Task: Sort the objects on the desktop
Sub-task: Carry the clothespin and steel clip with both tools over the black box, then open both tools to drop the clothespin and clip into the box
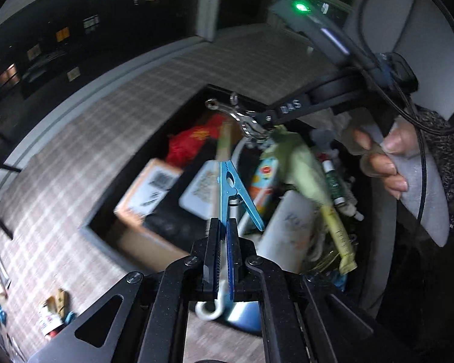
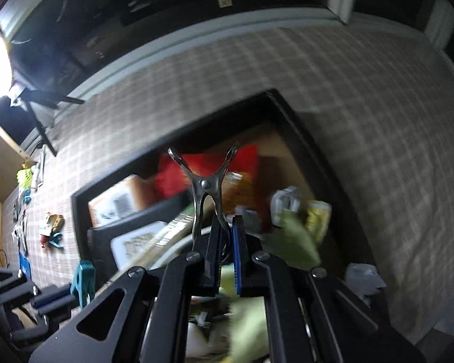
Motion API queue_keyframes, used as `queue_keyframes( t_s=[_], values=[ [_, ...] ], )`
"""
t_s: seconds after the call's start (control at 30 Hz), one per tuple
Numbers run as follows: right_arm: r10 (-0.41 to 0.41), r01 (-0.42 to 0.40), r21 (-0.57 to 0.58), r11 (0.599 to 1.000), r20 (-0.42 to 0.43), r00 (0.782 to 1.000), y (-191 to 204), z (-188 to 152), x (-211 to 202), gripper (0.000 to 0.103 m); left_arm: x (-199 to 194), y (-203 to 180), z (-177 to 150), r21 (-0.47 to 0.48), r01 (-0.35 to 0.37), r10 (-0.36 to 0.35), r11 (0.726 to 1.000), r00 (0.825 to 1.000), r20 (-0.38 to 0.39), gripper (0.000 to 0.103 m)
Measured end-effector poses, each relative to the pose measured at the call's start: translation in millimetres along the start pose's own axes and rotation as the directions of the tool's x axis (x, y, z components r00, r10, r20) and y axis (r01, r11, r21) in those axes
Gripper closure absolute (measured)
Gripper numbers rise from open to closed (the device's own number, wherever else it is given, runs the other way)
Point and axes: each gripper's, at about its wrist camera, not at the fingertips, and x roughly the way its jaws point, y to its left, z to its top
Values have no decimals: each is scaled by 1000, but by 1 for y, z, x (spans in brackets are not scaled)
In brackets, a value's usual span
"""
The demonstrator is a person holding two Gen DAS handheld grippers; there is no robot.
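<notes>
My left gripper [image 1: 224, 227] is shut on a blue plastic clothes peg [image 1: 231, 190] and holds it above the black storage box [image 1: 100, 224]. My right gripper [image 2: 227, 227] is shut on a metal clip [image 2: 205, 184], also over the box [image 2: 81, 211]. In the left wrist view the right gripper [image 1: 258, 127] reaches in from the right with the metal clip [image 1: 233, 115]. In the right wrist view the left gripper [image 2: 77, 290] shows at lower left with the blue peg [image 2: 83, 281].
The box holds a red bag [image 1: 193, 142], an orange carton [image 1: 148, 190], a white card [image 1: 199, 190], a pale green item [image 1: 302, 169] and small tubes. It sits on a checked tablecloth [image 2: 363, 121]. Small items lie at the left [image 2: 50, 227]. A window frame runs behind.
</notes>
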Motion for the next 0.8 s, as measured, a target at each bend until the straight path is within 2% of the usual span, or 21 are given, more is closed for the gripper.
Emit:
queue_keyframes(
  t_s=[0.3,0.37,0.4,0.43,0.47,0.5,0.53,0.8],
  values=[
    [0,-1,6,1000,8,1000,-6,0,-3,97,12,-25,8,33,7,-6,999,1000,-24,100],
    [0,0,-2,1000,15,1000,-3,2,-5,97,12,-25,10,28,-7,7,1000,1000,-17,96],
    [0,0,-8,1000,21,1000,-2,3,-6,96,12,-23,10,19,-5,5,1000,1000,-29,90],
    [0,0,-7,1000,19,1000,-1,3,-8,90,14,-21,10,9,1,0,1000,999,-46,66],
    [3,-3,-3,1000,22,1000,0,3,-11,85,12,-19,10,-4,-4,3,1000,999,-42,52],
    [3,-3,-1,1000,33,999,0,1,-15,74,10,-18,8,-1,-10,10,1000,1000,-20,54],
    [-2,2,1,1000,46,999,1,1,-17,68,8,-18,8,4,-20,20,1000,1000,-14,56],
    [0,0,-7,1000,59,998,12,0,-29,68,-14,2,-1,-53,-46,47,998,999,12,56]
  ],
)
